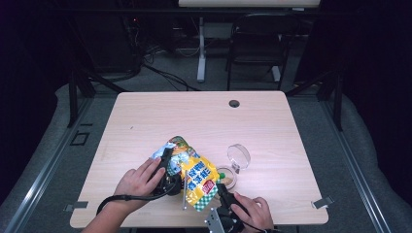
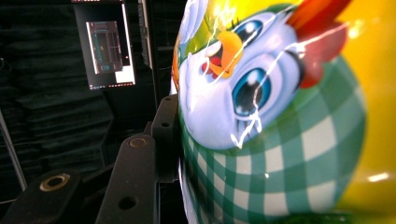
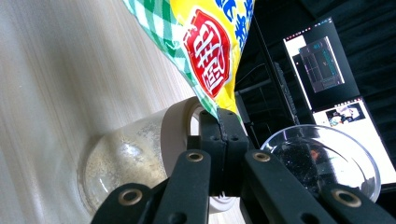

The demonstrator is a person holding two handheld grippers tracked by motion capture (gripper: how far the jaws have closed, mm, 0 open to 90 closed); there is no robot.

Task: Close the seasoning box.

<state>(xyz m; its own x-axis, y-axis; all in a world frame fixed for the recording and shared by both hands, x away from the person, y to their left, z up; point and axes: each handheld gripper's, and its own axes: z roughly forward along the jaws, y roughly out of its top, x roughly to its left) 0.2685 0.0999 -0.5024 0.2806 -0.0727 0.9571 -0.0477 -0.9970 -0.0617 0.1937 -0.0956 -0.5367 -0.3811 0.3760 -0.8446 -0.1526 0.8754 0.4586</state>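
Note:
A yellow snack bag (image 1: pixel 198 178) with green check and a cartoon bird is held tilted above the table's near edge. My left gripper (image 1: pixel 166 167) grips the bag's puffy upper part; its left finger (image 2: pixel 164 122) presses the foil (image 2: pixel 280 140), and the other finger is hidden behind the bag. My right gripper (image 3: pixel 223 125) is shut on the bag's lower corner (image 3: pixel 212 65), near the front edge (image 1: pixel 222 193). Just under that corner is a small clear jar (image 3: pixel 126 161) with beige powder inside (image 1: pixel 226 176).
A clear round lid or cup (image 1: pixel 238 157) stands right of the jar, also seen close by (image 3: pixel 322 163). The wooden table (image 1: pixel 194 121) has a cable hole (image 1: pixel 234 103) at the back. A chair (image 1: pixel 262 39) and a desk leg stand beyond it.

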